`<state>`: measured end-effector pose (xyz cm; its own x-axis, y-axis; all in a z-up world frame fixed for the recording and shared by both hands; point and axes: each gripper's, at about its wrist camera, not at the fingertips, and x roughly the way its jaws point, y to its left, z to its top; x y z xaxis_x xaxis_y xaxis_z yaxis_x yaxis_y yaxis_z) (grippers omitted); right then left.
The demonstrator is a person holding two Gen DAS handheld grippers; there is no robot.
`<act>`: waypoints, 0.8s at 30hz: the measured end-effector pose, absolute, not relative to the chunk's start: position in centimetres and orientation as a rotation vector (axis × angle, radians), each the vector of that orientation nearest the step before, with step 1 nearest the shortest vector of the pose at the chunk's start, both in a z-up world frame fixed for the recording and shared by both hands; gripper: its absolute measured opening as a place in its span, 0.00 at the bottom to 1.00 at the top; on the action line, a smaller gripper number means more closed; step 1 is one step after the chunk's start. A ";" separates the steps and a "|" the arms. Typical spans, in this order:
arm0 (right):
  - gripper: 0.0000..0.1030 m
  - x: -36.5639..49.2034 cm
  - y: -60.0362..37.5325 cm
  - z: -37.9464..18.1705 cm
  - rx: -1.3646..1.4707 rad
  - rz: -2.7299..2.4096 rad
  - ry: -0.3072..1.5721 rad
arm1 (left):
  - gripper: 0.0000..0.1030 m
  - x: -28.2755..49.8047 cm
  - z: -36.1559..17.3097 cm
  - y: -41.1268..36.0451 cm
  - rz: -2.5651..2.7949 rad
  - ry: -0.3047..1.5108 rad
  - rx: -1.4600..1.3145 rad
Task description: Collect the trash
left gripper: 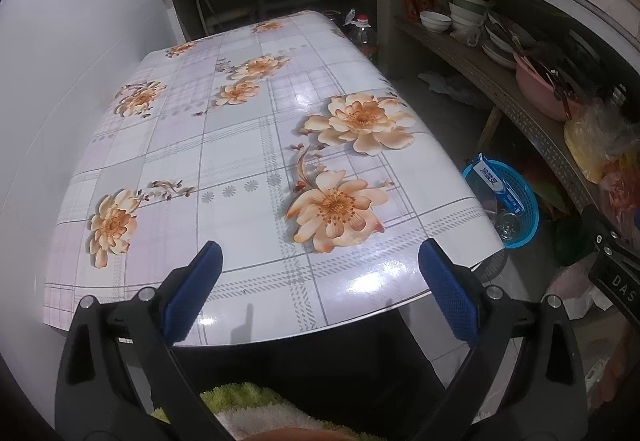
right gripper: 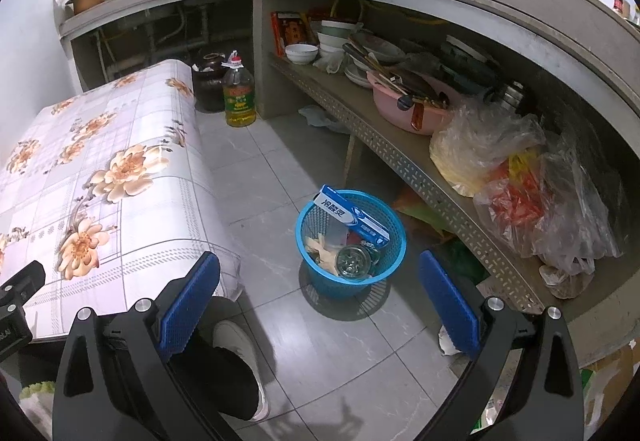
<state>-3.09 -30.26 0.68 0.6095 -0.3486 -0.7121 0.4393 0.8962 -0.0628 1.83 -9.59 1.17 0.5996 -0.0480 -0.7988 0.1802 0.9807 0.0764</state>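
- My left tool (left gripper: 320, 277) is released, hovering over the bare flowered tabletop (left gripper: 240, 145).
- The blue basket (right gripper: 316, 281) with the collected trash stands on the floor at 12 o'clock of my right tool (right gripper: 320, 295), also released.
- I should look for leftover trash, maybe the crumpled paper (right gripper: 446, 341) at 4 o'clock.

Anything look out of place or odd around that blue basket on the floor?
The toothpaste box sticks out over the blue basket's rim at a slant. A crumpled white scrap lies loose on the floor tiles, outside the basket.

Left gripper (left gripper: 320, 273), right gripper (right gripper: 320, 281) agape, empty.
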 end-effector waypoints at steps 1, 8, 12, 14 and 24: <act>0.94 -3.0 -30.3 0.6 0.123 -0.456 0.795 | 0.92 1.8 1.1 -9.6 -0.134 0.920 0.156; 0.94 -3.1 -30.3 0.6 0.121 -0.457 0.795 | 0.92 1.7 1.0 -9.8 -0.143 0.926 0.161; 0.94 -3.1 -30.3 0.6 0.121 -0.457 0.794 | 0.92 1.7 0.9 -9.8 -0.143 0.930 0.162; 0.94 -3.2 -30.3 0.6 0.121 -0.456 0.793 | 0.92 1.7 0.9 -9.8 -0.143 0.931 0.161; 0.94 -3.2 -30.3 0.7 0.121 -0.456 0.793 | 0.92 1.7 0.9 -9.8 -0.145 0.933 0.162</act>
<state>-3.18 -30.30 0.65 0.6102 -0.3492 -0.7112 0.4386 0.8964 -0.0638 1.72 -9.82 0.92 0.5873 -0.0538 -0.8076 0.1937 0.9781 0.0758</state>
